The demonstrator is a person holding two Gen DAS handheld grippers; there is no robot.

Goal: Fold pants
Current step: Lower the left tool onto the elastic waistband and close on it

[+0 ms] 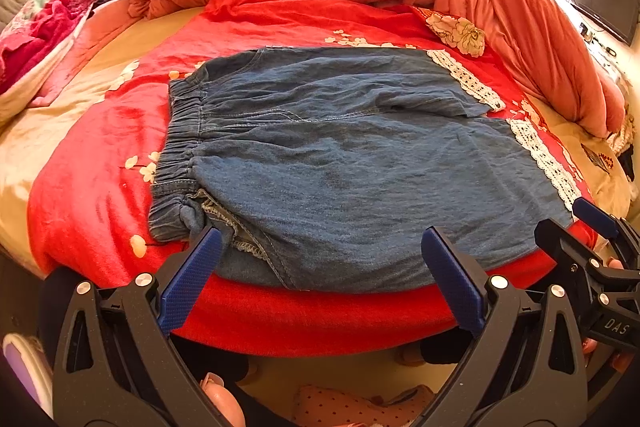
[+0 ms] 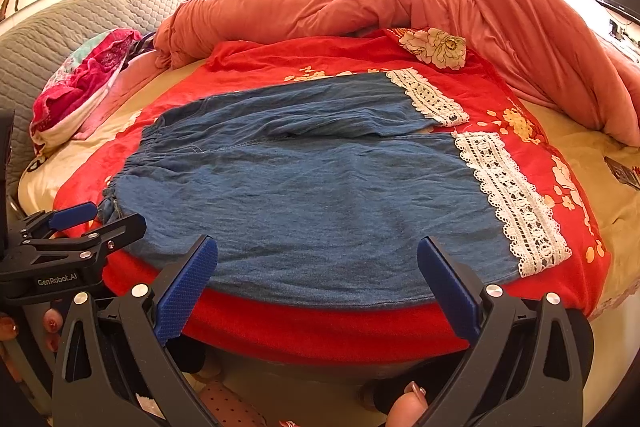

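while the left wrist view looks along the bed, the pants (image 1: 340, 155) lie flat on a red blanket (image 1: 92, 195), elastic waistband (image 1: 180, 147) to the left and lace hems (image 1: 540, 155) to the right. the left gripper (image 1: 322, 277) hangs just off the near edge of the denim with its jaws spread wide and nothing between them. the right gripper (image 1: 592, 227) shows at the far right, near the lace corner, also spread and empty.

from the right wrist view, the right gripper (image 2: 318, 279) hovers wide apart over the near edge of the pants (image 2: 312, 195); the left gripper (image 2: 100, 219) sits by the waistband corner, empty. both legs lie side by side, unfolded. the cloth looks soft, light and limp, likely to sag and wrinkle, so pinching the near waistband corner and the near lace hem (image 2: 520, 211) seems the surest hold.
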